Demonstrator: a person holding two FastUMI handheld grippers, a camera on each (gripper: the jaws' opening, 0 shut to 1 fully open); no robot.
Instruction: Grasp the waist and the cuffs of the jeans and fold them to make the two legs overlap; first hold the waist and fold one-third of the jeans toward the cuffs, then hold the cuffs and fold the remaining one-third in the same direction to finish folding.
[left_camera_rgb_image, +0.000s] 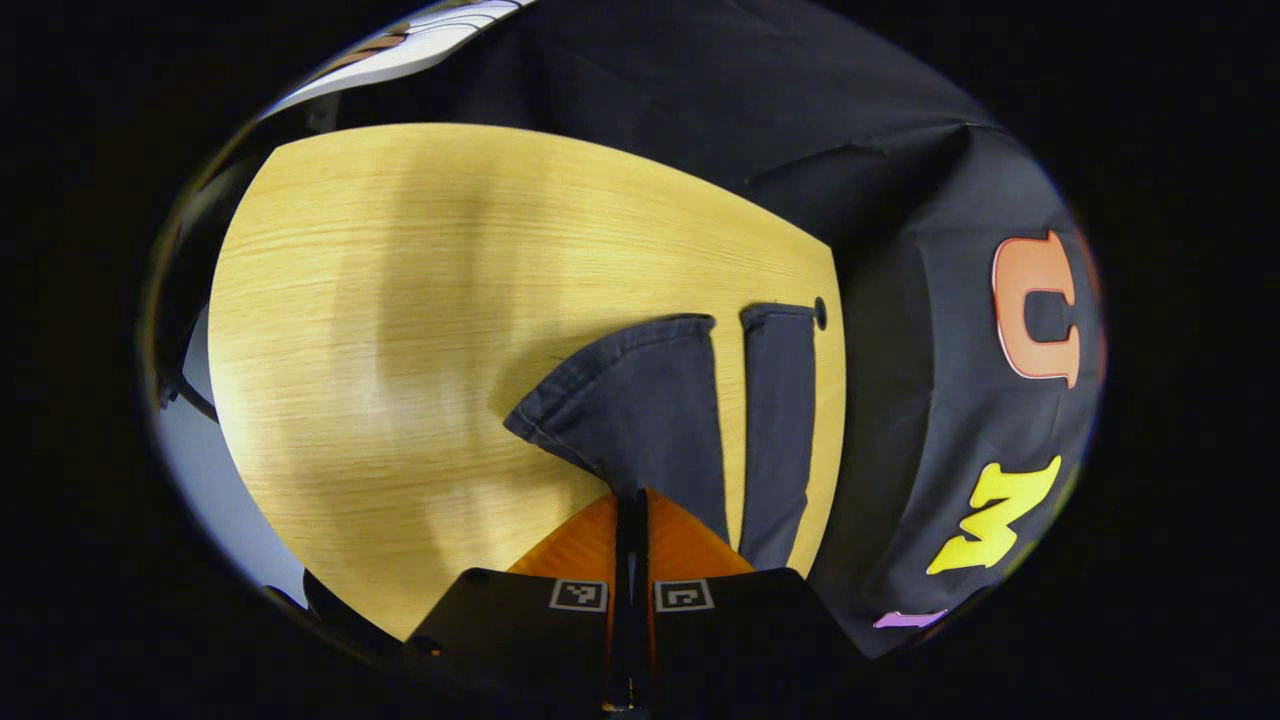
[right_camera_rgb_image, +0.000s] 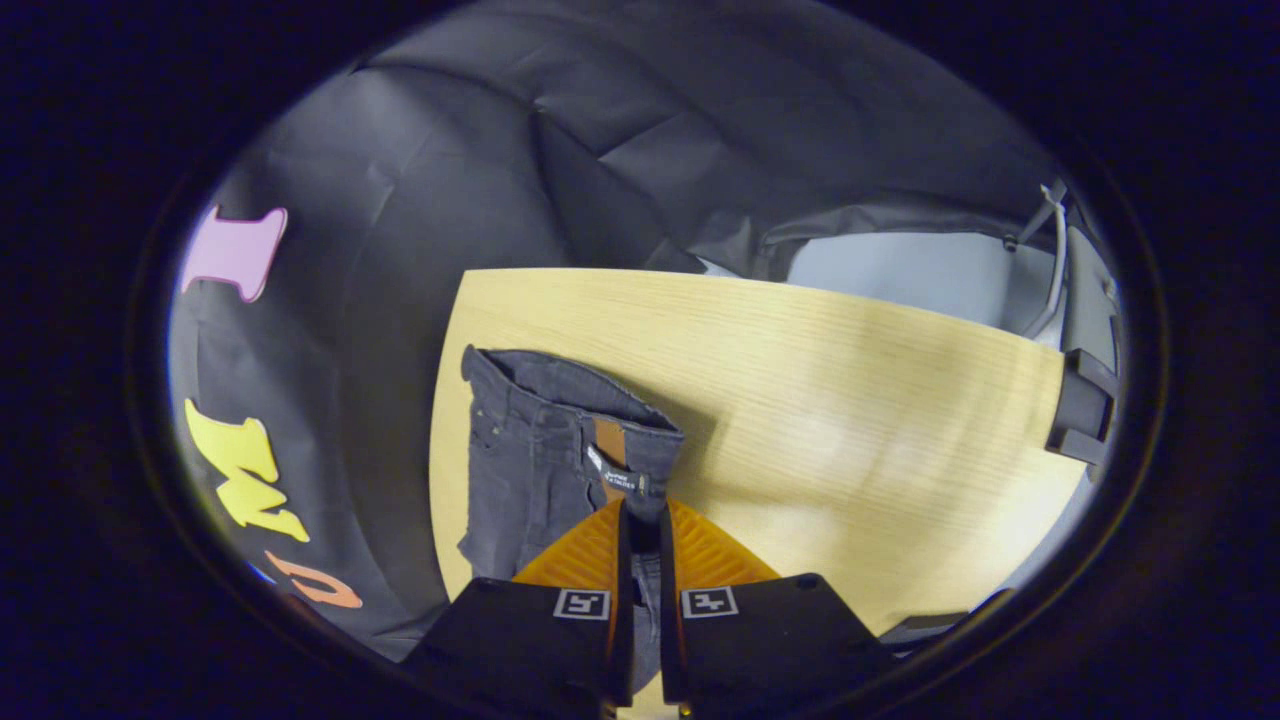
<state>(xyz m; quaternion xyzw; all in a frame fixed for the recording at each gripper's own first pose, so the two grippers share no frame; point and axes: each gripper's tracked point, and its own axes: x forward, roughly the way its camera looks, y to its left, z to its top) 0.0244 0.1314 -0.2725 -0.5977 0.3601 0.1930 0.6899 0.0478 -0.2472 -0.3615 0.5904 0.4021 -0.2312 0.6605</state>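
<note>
Nearest in the left gripper view, the left gripper (left_camera_rgb_image: 630, 500) has its two fingers drawn almost together, with a dark fold of the jeans (left_camera_rgb_image: 640, 410) running into the slit between them. It appears clamped on the near leg close to its cuff (left_camera_rgb_image: 610, 365). That cuff rides up off the wooden table (left_camera_rgb_image: 380, 330) and splays open toward the left, which fits a pinch that is lifting the cloth. Just to its right the second leg (left_camera_rgb_image: 778, 420) lies flat along the table's edge, beside the black cloth wall, with a strip of bare wood between the two legs. So the legs do not overlap yet.

Nearest in the right gripper view, the right gripper (right_camera_rgb_image: 640, 530) is likewise closed to a narrow gap, and denim passes between the fingers just below the waist (right_camera_rgb_image: 570, 400). The waistband stands open, showing a brown patch (right_camera_rgb_image: 608, 445) inside it, while the seat and upper legs lie at the table's left edge.

Holding the waist with one gripper and a cuff with the other keeps the whole length under control, so I judge that this is the lengthwise fold laying one leg over the other, with both thirds folds remaining.
</note>
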